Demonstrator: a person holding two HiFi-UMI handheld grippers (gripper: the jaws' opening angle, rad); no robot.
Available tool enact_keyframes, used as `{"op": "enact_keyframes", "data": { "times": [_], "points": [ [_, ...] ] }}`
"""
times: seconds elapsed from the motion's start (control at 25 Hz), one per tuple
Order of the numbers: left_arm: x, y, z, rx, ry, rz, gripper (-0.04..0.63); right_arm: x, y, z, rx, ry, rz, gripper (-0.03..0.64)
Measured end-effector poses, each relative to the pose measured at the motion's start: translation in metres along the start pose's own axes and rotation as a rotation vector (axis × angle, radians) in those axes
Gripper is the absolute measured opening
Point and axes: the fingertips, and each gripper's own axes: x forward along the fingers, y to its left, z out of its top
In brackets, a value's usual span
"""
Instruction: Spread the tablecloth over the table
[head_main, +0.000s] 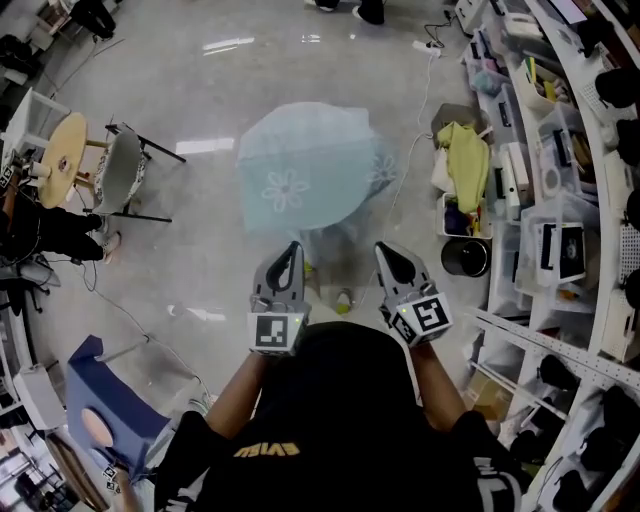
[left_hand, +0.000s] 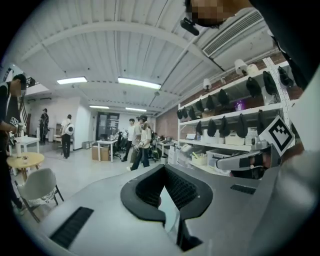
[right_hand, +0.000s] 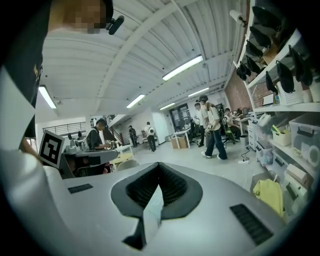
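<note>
The pale blue tablecloth (head_main: 300, 170), printed with white flowers, billows in the air ahead of me over the grey floor. Both grippers are raised side by side and point nearly level. My left gripper (head_main: 292, 252) is shut on the cloth's near edge, and a thin strip of the tablecloth (left_hand: 170, 210) shows pinched between its dark pads. My right gripper (head_main: 392, 256) is shut on the same edge, with a fold of the tablecloth (right_hand: 153, 209) caught in its jaws. No table shows under the cloth.
Shelving (head_main: 560, 200) packed with bins runs along the right. A black bucket (head_main: 464, 257) and a yellow cloth (head_main: 465, 160) lie near it. A round wooden table (head_main: 62, 158) and white chair (head_main: 120, 172) stand at the left. People (left_hand: 142, 142) walk in the distance.
</note>
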Motion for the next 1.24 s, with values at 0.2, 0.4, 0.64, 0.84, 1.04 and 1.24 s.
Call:
{"op": "enact_keyframes", "data": {
  "times": [0.2, 0.4, 0.64, 0.84, 1.04, 1.24],
  "points": [
    [-0.028, -0.028, 0.001, -0.018, -0.015, 0.020, 0.018, -0.040, 0.013, 0.000, 0.057, -0.042, 0.016, 0.000],
    [-0.043, -0.030, 0.006, -0.007, -0.035, 0.056, 0.018, -0.054, 0.028, -0.003, -0.022, -0.039, 0.046, 0.000],
    [-0.052, -0.041, 0.021, 0.154, -0.056, 0.026, 0.018, -0.059, 0.037, 0.001, -0.139, -0.013, 0.058, 0.000],
    [-0.053, -0.039, 0.024, 0.189, -0.059, 0.001, 0.018, -0.059, 0.048, -0.002, -0.135, -0.029, 0.070, 0.000],
    [-0.053, -0.036, 0.027, 0.152, -0.064, 0.001, 0.018, -0.062, 0.048, -0.002, -0.152, -0.025, 0.061, 0.000],
    [-0.067, -0.046, 0.014, 0.135, -0.007, -0.018, 0.018, -0.078, 0.052, -0.007, -0.142, 0.019, 0.040, 0.000]
  ]
}}
